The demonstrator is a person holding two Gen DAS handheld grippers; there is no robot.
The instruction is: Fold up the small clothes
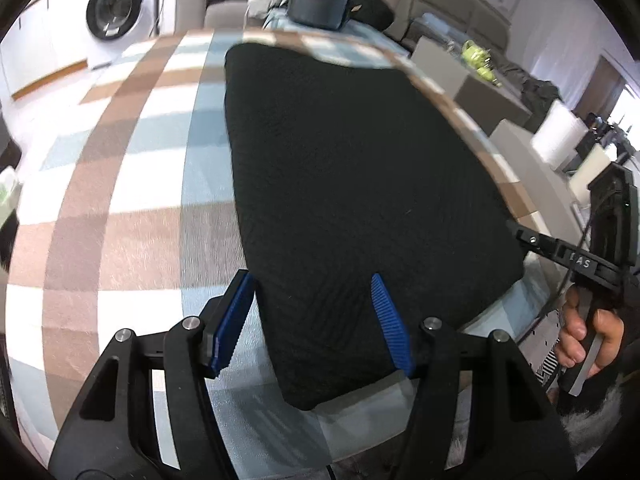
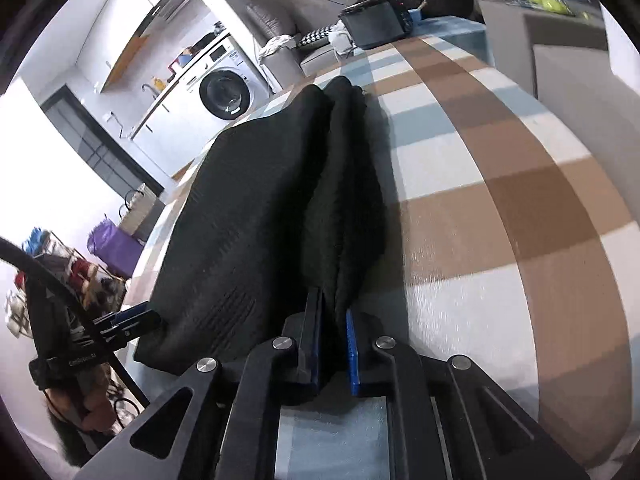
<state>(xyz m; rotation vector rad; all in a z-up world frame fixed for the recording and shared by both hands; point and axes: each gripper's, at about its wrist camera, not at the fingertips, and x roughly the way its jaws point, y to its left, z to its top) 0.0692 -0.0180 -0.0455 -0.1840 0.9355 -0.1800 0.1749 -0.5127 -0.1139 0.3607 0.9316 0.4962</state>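
Left wrist view: a black garment (image 1: 352, 184) lies flat on a tabletop covered by a brown, white and blue checked cloth (image 1: 132, 184). The left gripper (image 1: 314, 320) hovers at its near edge, blue fingers (image 1: 234, 320) spread either side of the fabric without pressing it. Right wrist view: the right gripper (image 2: 334, 344) has its fingers (image 2: 352, 348) pinching a raised fold along the garment's right edge. A washing machine (image 1: 116, 12) stands far left beyond the tabletop.
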